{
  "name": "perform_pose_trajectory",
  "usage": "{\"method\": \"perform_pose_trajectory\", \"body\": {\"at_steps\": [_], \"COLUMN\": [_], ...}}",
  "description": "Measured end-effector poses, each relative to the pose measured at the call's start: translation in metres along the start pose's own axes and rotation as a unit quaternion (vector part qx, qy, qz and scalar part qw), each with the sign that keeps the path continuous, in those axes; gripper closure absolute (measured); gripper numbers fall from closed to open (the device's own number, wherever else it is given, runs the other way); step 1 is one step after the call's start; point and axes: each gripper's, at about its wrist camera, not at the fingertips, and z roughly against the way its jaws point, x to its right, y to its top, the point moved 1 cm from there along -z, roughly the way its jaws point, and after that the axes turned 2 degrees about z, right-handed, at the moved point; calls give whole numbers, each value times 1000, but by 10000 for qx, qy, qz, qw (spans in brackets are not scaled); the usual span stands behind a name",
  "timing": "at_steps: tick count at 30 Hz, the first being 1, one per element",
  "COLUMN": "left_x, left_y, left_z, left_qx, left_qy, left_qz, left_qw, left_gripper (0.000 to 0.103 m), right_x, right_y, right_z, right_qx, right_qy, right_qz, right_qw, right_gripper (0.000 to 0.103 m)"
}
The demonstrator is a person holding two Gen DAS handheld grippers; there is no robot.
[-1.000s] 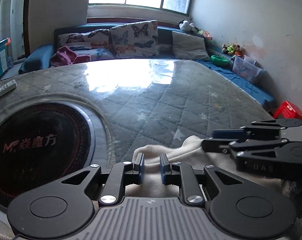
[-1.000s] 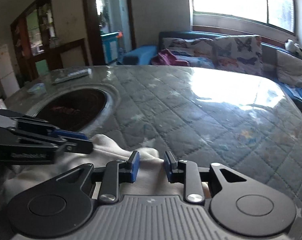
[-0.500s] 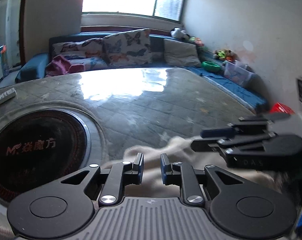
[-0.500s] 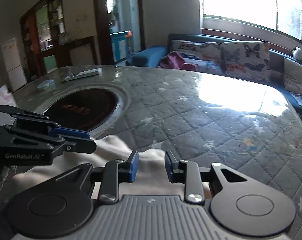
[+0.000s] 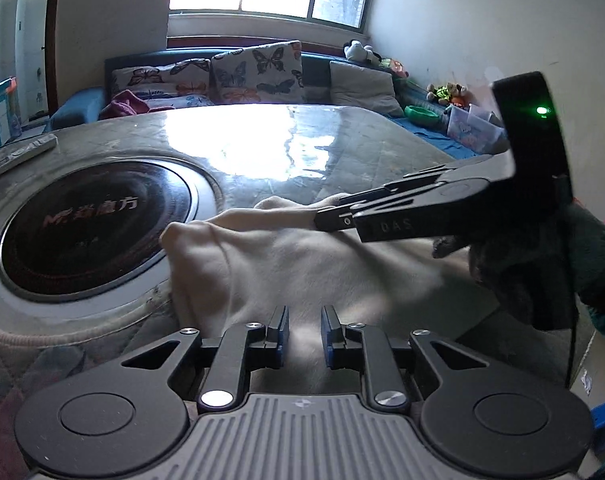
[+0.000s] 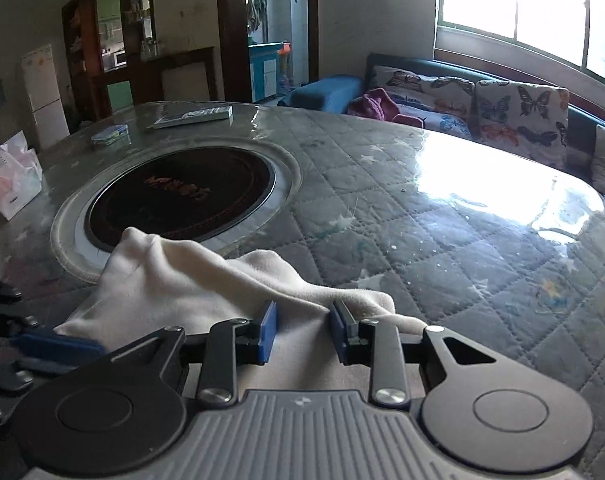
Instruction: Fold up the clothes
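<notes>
Left gripper (image 5: 305,330): jaws narrowed onto a fold of the cream garment (image 5: 302,264), cloth bunched between the blue pads.
Right gripper (image 6: 302,330): clamped on the garment's near edge, fabric pinched between its pads.
Cream garment: stretched ahead of both tools on the quilted table (image 6: 442,232), its far corner overlapping the round black cooktop (image 6: 182,196).
Gloved hand (image 5: 542,264): holding the right gripper, right of the left tool.

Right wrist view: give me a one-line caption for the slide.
Right gripper bunches cream cloth between its blue pads on the quilted table, beside the round black cooktop.
</notes>
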Motion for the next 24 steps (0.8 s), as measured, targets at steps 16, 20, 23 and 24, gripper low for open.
{"method": "perform_pose_trajectory", "body": {"at_steps": [16, 20, 23, 24], "left_x": [-40, -43, -39, -34], "left_y": [36, 29, 29, 29], "left_z": [-23, -24, -18, -13], "left_qx": [186, 123, 180, 233], "left_qy": [330, 425, 465, 441], "left_qz": [493, 521, 502, 442], "left_qw": [9981, 9977, 9975, 9978], "left_gripper": [83, 82, 83, 83], "right_x": [-22, -39, -49, -50], "right_y": [-19, -40, -50, -51], "right_z": [58, 66, 73, 78], "right_qx": [174, 111, 222, 268], "right_qy": [409, 448, 233, 222], "right_qz": [474, 774, 1036, 1025], "right_qw": [9979, 9959, 9941, 9941], "right_gripper": [74, 73, 73, 73]}}
